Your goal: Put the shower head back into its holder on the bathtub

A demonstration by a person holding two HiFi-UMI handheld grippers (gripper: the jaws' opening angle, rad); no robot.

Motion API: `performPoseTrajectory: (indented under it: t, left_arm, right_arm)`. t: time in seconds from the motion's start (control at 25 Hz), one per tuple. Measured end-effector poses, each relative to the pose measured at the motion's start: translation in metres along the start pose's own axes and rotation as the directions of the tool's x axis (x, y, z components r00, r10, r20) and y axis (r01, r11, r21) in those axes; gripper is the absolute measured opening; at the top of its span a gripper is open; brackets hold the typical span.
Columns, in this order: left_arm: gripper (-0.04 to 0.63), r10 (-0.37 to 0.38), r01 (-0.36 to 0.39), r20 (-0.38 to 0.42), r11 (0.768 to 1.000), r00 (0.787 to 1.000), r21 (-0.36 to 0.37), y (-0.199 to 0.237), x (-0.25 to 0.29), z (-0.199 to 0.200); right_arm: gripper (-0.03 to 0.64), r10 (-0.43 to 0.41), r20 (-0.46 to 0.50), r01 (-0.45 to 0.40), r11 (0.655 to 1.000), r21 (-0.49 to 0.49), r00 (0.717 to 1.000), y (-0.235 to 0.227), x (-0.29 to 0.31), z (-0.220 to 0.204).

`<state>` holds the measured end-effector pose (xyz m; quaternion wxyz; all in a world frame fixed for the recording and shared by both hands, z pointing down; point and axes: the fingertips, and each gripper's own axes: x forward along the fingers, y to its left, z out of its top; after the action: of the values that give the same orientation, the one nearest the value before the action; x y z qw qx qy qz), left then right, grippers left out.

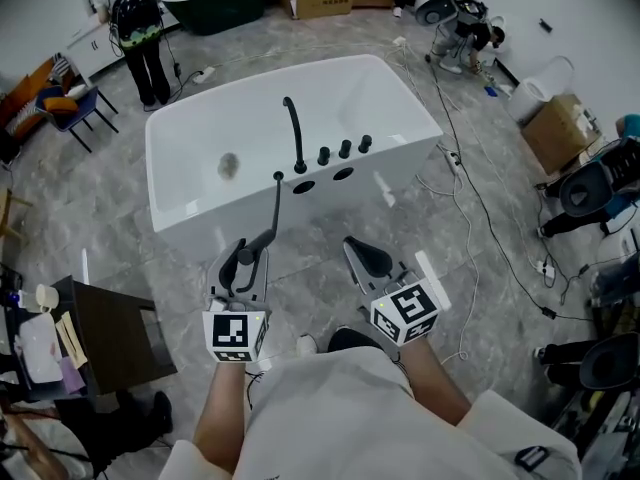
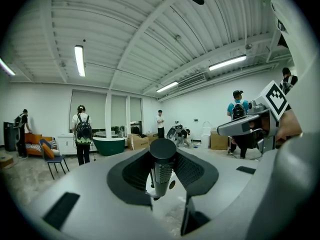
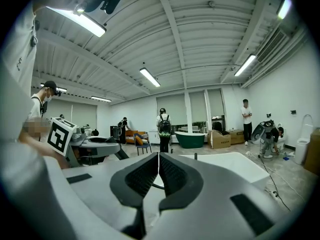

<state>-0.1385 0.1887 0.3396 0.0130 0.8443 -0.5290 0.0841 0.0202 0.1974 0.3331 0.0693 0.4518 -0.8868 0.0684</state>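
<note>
L gripper (image 1: pixel 244 260) is clamping shower head (image 2: pixel 161 171) at knurled handle, jaws part-open around it, near bathtub (image 1: pixel 190 163) front rim. R gripper (image 1: pixel 366 257) is sitting closed, empty. Likely rigid, light, slick; keep gripping mid-handle.

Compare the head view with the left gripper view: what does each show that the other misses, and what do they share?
Only the head view: the whole white bathtub from above, with its drain, three knobs and the hose running from its deck to the left gripper. Only the left gripper view: the ceiling strip lights and the pads closed on the shower head at its ribbed handle. Both: that shower head, the right gripper, the green tub and the person with a backpack.
</note>
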Motion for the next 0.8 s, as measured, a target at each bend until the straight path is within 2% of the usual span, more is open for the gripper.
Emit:
performPoseTrajectory:
  t: [0.16, 0.48, 0.8]
  left_arm:
    - [0.141, -0.003, 0.003, 0.007, 1.000, 1.000, -0.003, 0.003, -0.001, 0.001]
    - [0.141, -0.004, 0.004, 0.019, 1.000, 1.000, -0.004, 0.010, 0.010, 0.004]
    - [0.141, 0.010, -0.010, 0.047, 1.000, 0.999, -0.002, 0.013, 0.045, 0.027]
  right_arm:
    - [0.018, -0.011, -0.009, 0.011, 1.000, -0.023, 1.000, 0.003, 0.000, 0.000]
    - [0.018, 0.004, -0.011, -0.005, 1.000, -0.010, 1.000, 0.000, 0.015, -0.003]
    - [0.018, 0.039, 0.007, -0.039, 0.999, 0.007, 0.999, -0.034, 0.042, 0.005]
